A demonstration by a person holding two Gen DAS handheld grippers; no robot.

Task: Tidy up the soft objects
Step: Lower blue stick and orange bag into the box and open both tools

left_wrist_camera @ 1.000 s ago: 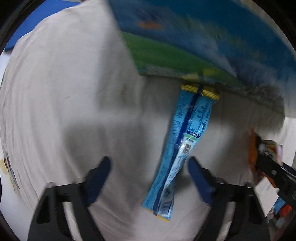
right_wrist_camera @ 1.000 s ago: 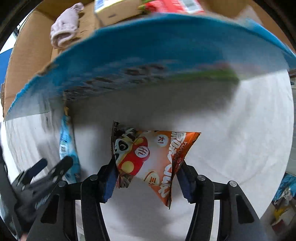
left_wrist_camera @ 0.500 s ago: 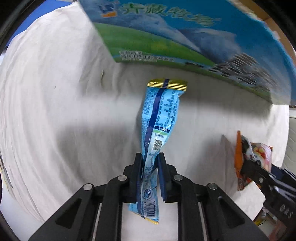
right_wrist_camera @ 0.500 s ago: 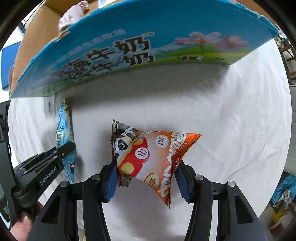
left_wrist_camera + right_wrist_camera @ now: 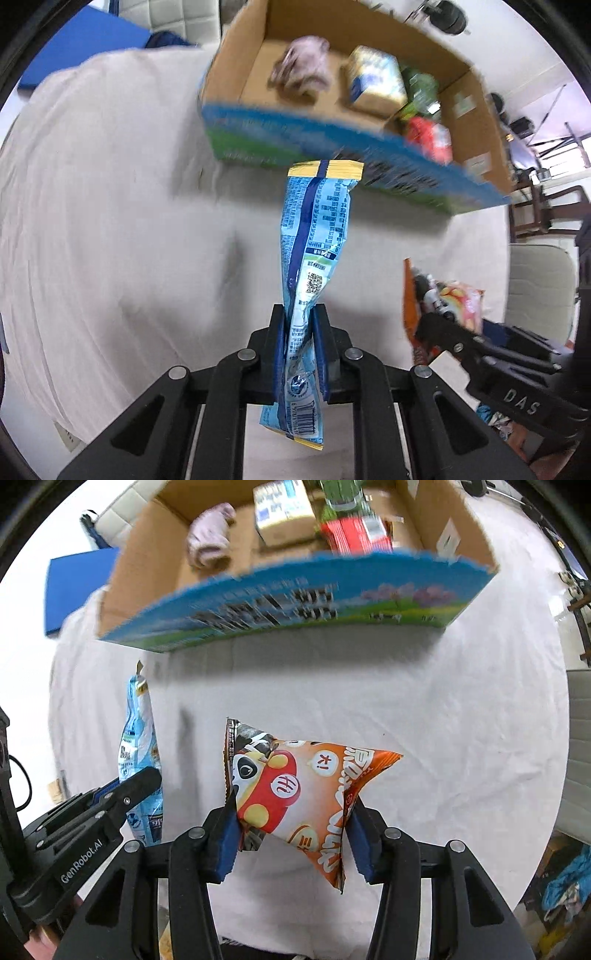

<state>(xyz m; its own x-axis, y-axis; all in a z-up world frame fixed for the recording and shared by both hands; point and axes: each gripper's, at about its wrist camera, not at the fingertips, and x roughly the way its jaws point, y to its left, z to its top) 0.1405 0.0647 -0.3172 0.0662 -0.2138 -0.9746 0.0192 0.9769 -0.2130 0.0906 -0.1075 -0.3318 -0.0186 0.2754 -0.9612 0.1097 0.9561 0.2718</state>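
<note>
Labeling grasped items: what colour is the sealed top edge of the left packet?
Yellow, with a dark blue stripe crossing the sealed top edge; clearest in the left wrist view.

Ahead of my two loaded grippers the white cloth (image 5: 424, 716) lies bare up to the carton (image 5: 295, 594). Its printed front wall (image 5: 332, 147) stands in the way. Inside, a pink cloth (image 5: 303, 66), boxed pack (image 5: 373, 79) and red packet (image 5: 428, 138) occupy the floor
</note>
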